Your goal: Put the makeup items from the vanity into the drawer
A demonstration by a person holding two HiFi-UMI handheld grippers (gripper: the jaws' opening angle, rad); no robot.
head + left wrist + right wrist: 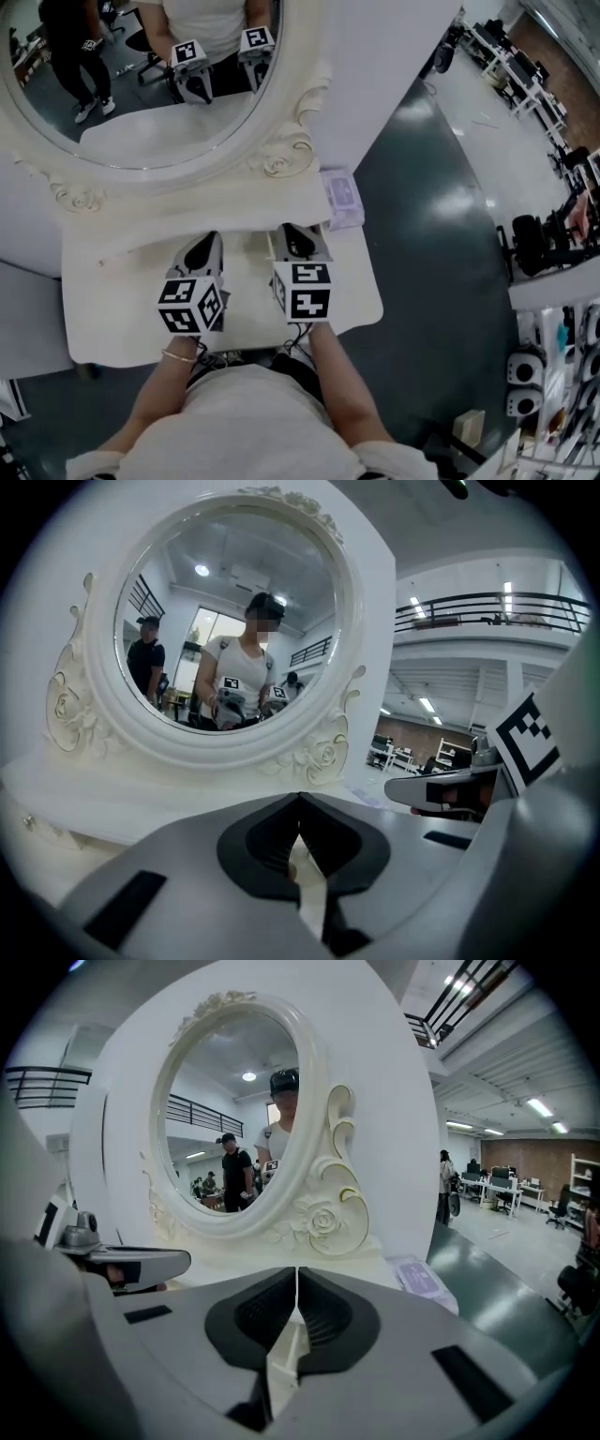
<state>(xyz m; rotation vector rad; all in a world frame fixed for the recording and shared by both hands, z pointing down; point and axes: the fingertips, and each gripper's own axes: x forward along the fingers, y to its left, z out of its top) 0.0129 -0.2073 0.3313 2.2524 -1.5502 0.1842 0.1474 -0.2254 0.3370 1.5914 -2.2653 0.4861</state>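
The cream vanity bench (112, 309) takes up most of the scene, and the big oval mirror (150, 103) in its carved, rose-scrolled frame stands along the back of it. I'll place everything else from that mirror.

In front of the mirror's lower edge, the person holds both tools side by side over the bench top. The left gripper (204, 246) is below the middle of the glass and the right gripper (299, 240) is below the right-hand scroll. In both, the fingers are brought together at the tips and nothing is caught between them. Only the pale bench top shows through the slit behind the pads.

The only makeup item I can pick out is a flat lavender packet (341, 197). It lies on the bench just past the mirror's right scroll, at the bench's right edge. It sits ahead of the right gripper's fingers and off to their right. Its long axis runs front to back along that edge, roughly the way the fingers point. The right hand is clearly nearer, and the left would have to cross over. I'd expect the right fingers to open first, then swing right and forward to it.

No drawer shows in any view.

The packet has a printed label, but it is too small to read. The only other markings are the black-and-white squares on the gripper cubes.
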